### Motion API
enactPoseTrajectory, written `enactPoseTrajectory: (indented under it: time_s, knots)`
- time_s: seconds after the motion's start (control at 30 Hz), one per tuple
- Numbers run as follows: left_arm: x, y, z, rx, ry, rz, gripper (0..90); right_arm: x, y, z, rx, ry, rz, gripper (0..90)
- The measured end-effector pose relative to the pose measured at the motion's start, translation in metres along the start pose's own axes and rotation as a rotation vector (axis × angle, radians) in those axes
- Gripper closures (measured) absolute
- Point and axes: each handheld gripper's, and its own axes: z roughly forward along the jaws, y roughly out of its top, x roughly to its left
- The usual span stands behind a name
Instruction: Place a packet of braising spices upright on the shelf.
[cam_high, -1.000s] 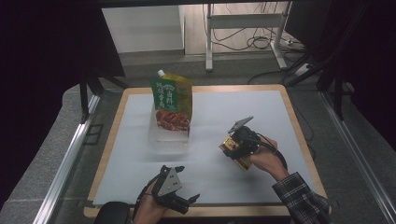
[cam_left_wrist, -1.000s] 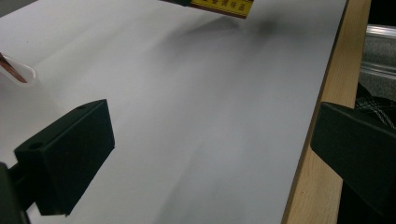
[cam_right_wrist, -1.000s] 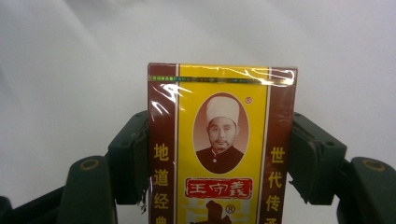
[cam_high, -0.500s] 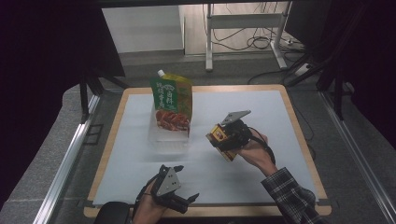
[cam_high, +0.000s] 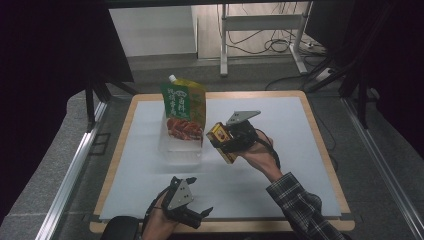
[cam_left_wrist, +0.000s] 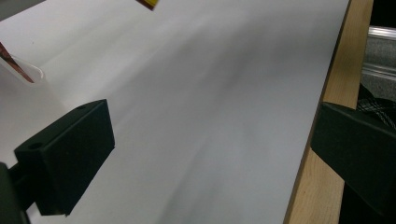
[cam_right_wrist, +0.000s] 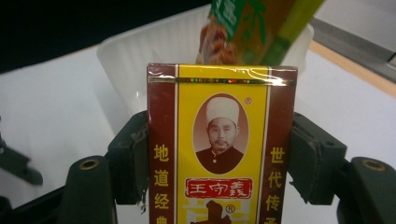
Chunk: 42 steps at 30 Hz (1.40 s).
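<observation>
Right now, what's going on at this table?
A person is working with a claw in each hand. The right claw grips a small yellow and maroon box by its sides and holds it above the white mat, close to a clear tub with a green pouch standing in it. The left claw rests open at the mat's near edge, holding nothing.

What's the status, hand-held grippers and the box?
Right hand-held gripper shut on yellow box, held above the mat beside the clear tub holding the pouch. Left hand-held gripper open, empty. Path clear.
</observation>
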Motion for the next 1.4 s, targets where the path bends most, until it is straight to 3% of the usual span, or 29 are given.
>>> enactPoseTrajectory:
  time_s: [0.5, 1.07, 1.4]
  knots:
    - [0.0, 0.0, 0.001, 0.005, -0.012, 0.0, 0.0, 0.011, 0.036, 0.032, -0.104, 0.044, -0.033, 31.6]
    - [0.0, 0.0, 0.0, 0.004, -0.019, 0.003, 0.0, 0.025, 0.063, 0.075, -0.128, 0.074, -0.071, 31.6]
    - [0.0, 0.0, 0.001, 0.004, -0.022, 0.007, 0.0, 0.03, 0.065, 0.091, -0.131, 0.082, -0.076, 31.6]
